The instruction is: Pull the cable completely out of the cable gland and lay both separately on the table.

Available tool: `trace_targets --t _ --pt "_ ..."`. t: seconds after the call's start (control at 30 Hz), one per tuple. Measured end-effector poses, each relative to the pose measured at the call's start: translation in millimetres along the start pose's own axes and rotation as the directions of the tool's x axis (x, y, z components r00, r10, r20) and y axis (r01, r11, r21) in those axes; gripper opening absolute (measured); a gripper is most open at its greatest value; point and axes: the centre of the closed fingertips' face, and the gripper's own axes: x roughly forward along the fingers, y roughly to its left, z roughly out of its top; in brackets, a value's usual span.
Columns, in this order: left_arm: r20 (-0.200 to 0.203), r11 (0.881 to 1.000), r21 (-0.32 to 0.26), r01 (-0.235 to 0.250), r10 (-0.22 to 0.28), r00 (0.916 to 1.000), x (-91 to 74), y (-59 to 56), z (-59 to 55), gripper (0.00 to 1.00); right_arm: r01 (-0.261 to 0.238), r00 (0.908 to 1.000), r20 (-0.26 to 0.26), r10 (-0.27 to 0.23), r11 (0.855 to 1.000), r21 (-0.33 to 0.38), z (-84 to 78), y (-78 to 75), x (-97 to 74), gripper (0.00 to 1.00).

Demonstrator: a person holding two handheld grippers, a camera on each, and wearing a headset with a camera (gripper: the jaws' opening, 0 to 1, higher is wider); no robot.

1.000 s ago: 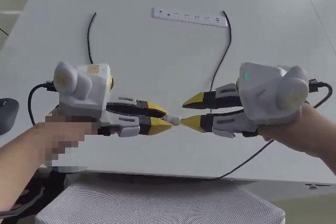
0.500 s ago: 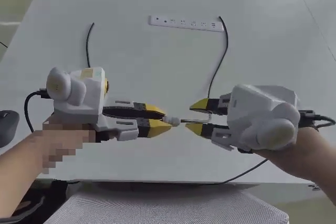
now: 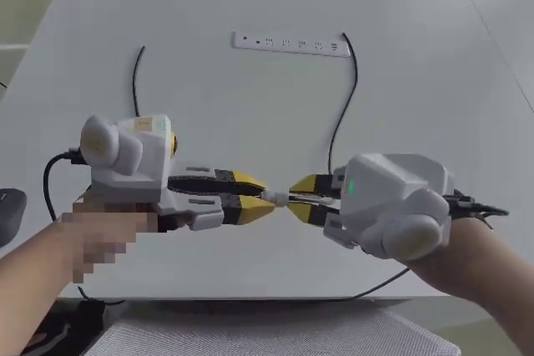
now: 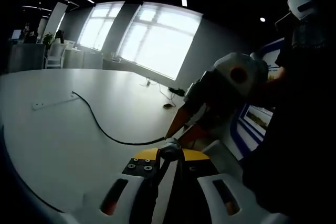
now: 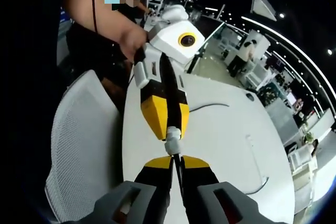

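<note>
Above the table's near edge, my left gripper (image 3: 265, 201) is shut on a small white cable gland (image 3: 274, 198) that sticks out of its yellow tips. A short stretch of thin cable (image 3: 289, 198) runs from the gland into my right gripper (image 3: 298, 198), which faces the left one tip to tip and is shut on the cable. In the right gripper view the gland (image 5: 173, 143) sits just beyond my own closed yellow tips (image 5: 176, 162), with the cable (image 5: 178, 170) pinched between them. In the left gripper view the gland (image 4: 169, 150) shows at my tips (image 4: 168, 156).
A white power strip (image 3: 290, 44) lies far back on the white table (image 3: 250, 106), with its black cord (image 3: 344, 114) running toward the right hand. Another black cable (image 3: 135, 81) lies at the left. A dark object (image 3: 8, 210) sits at the left edge. A mesh chair (image 3: 250, 335) is below.
My right gripper, open around the cable a second ago, has moved in toward the gland and shut on the cable. The left gripper has kept its hold on the gland.
</note>
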Motion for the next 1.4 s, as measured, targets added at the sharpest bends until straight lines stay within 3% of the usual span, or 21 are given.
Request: trace_targets --t 0.2,0.43,0.6,0.87,1.4 --pt "-0.018 0.999 0.05 -0.006 0.007 0.9998 2.8 -1.0 -3.3 0.15 0.006 1.0 -0.006 -0.006 0.998 0.058 -3.9 0.6 1.3 0.0" --pt "-0.013 0.996 0.092 -0.016 0.017 0.9998 2.6 0.6 -3.4 0.15 0.013 0.9999 0.002 -0.013 0.996 0.087 -5.0 -0.3 2.2 0.0" --pt "0.008 0.992 0.122 -0.029 0.029 0.9996 2.0 2.4 1.3 0.15 0.049 0.9986 0.011 -0.051 0.989 0.138 -4.2 -6.2 0.8 0.0" --pt "0.002 0.991 0.13 -0.038 0.038 0.9993 2.1 3.2 0.1 0.15 0.046 0.9988 0.007 -0.048 0.982 0.183 -7.2 -6.5 2.5 0.0" --pt "0.003 0.991 0.111 -0.072 0.072 0.9974 -0.7 11.6 -0.5 0.15 0.083 0.9965 -0.016 -0.083 0.952 0.296 -18.7 -12.8 7.6 0.0"
